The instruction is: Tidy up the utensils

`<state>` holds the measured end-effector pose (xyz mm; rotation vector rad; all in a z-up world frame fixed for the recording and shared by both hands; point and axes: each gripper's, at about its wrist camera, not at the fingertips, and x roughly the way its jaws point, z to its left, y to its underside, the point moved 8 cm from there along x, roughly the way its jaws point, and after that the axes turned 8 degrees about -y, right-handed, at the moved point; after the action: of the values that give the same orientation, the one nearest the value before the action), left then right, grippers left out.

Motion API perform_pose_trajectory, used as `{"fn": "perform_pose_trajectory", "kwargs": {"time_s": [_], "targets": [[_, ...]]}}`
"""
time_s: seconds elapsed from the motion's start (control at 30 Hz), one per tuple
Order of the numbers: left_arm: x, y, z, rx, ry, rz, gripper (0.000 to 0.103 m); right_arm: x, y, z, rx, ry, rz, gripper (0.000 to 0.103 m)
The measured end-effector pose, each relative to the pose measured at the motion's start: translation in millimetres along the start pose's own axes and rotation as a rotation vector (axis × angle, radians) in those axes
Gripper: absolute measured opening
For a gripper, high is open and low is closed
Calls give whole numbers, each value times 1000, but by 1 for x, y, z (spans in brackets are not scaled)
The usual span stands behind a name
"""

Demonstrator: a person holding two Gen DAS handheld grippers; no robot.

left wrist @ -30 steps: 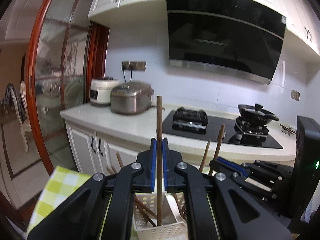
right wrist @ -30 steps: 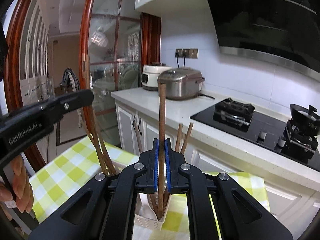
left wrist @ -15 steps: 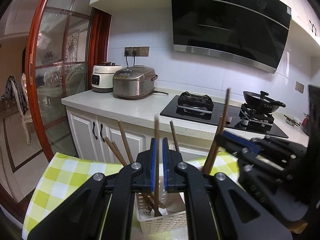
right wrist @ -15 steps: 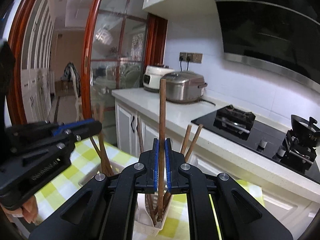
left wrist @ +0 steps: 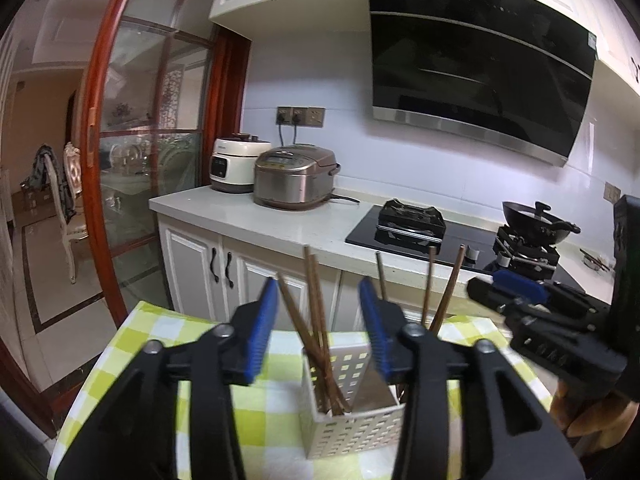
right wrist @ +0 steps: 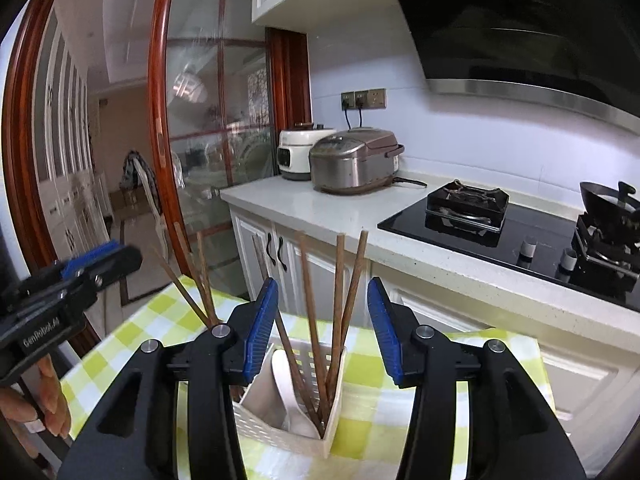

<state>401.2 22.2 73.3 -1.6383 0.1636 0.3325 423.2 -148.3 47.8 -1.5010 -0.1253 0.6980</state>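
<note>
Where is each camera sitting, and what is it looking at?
Left wrist: on the left gripper, jaws opening, facing the white basket of chopsticks; the right gripper shows.
Right wrist: on the right gripper, jaws opening, facing the basket; the left gripper shows.
Both share the rice cooker.

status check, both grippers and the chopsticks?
Left gripper, right gripper: jaws opening, pads off the sticks. Chopsticks standing in white basket. Nothing blocking.

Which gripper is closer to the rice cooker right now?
Cannot tell: left gripper and right gripper both hover over the white utensil basket, far from the rice cooker.
</note>
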Motion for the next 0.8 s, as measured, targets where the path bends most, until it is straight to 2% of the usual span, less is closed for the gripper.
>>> {"fn": "perform_pose_trajectory", "kwargs": {"time_s": [0.1,0.23,0.37,0.57,0.8], "targets": [[-20,4,13,-25,-25,-24,66,-16,0,3,10,-4,-14,46],[-47,7,27,-32,-53,-58,81,-37,7,11,15,-16,-32,46],[-80,7,35,-32,-76,-111,98,-60,19,19,38,-24,-47,53],[-115,15,37,-9,-118,-131,98,-88,40,24,75,-13,-46,68],[-133,40,28,3,-104,-104,98,-118,67,39,71,-18,-32,81]]}}
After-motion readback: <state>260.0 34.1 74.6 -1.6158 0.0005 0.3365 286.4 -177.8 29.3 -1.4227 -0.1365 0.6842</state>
